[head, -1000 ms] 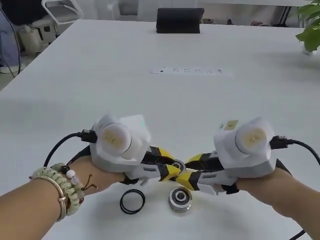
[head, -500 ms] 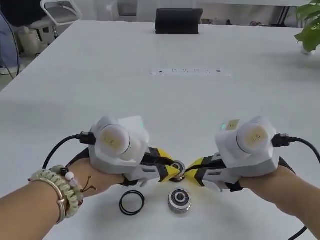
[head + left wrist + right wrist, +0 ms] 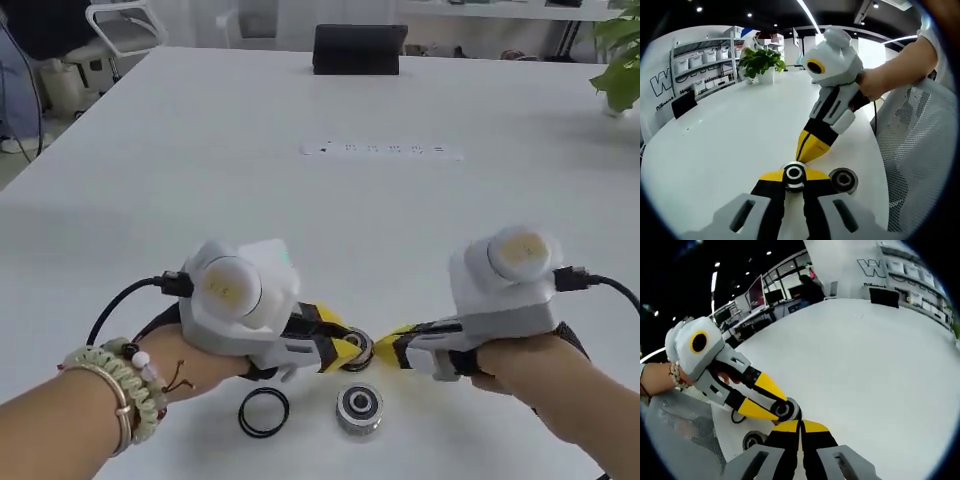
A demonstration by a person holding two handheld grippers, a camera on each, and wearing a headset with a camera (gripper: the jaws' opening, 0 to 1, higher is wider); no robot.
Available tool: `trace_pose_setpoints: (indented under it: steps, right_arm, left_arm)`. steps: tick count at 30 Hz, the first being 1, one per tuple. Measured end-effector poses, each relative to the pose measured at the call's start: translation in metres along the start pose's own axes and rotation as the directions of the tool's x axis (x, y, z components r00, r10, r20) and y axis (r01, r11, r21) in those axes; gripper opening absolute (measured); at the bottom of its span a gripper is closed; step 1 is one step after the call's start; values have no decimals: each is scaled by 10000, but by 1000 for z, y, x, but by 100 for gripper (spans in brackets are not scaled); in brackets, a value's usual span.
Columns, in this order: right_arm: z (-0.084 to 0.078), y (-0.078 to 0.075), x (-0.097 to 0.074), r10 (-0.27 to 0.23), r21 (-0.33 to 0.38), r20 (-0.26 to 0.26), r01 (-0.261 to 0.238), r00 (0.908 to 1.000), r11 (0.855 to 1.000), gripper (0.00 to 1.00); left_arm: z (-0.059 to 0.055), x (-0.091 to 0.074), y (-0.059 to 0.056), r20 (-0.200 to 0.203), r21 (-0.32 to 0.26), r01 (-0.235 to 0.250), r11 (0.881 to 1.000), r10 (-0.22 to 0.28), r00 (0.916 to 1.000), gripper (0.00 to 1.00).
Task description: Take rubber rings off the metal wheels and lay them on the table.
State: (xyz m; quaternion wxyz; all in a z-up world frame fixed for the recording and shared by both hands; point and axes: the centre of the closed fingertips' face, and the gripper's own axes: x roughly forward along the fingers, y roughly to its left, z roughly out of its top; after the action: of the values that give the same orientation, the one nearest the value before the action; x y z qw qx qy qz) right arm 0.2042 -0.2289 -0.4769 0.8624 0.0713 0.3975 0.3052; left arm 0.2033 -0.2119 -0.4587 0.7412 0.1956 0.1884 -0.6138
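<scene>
We see a white table, black rubber rings, our pale grey left gripper and right gripper with yellow-and-black jaws, a clamped silver metal wheel ringed black, a loose silver metal wheel dark-centred, green beaded bracelets.

Your head camera looks forward and down from above the near edge of the table towards its far edge, with both grippers close beneath it. The camera on the left gripper rides low over the tabletop and faces along its jaws at the right gripper. The right gripper's camera faces back the opposite way. All three views share the metal wheel at the tips and the loose wheel by the near edge.
</scene>
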Motion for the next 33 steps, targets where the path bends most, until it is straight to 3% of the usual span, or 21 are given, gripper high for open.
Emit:
trace_pose_setpoints:
  steps: [7, 11, 13, 18, 33]
  right_arm:
    - [2, 0, -2, 1, 800, 264, -22, 9997, 9968, 0]
    - [4, 4, -5, 226, 1381, 437, -285, 9988, 9900, 0]
    - [6, 10, -5, 620, 1609, 582, -707, 9964, 9844, 0]
    - [6, 10, -5, 334, 1146, 361, -373, 9988, 9927, 0]
    - [9, 13, -6, 417, 921, 292, -442, 9987, 9948, 0]
  left_arm:
    - [0, 0, 0, 34, -14, -8, 10000, 8, 10000, 7]
    - [0, 0, 0, 63, -12, 1, 10000, -1, 10000, 7]
    - [0, 0, 0, 85, -34, 3, 10000, -3, 10000, 7]
    - [0, 0, -1, 116, -37, 16, 10000, -15, 9999, 7]
    - [1, 1, -1, 222, -34, -20, 10000, 20, 9998, 7]
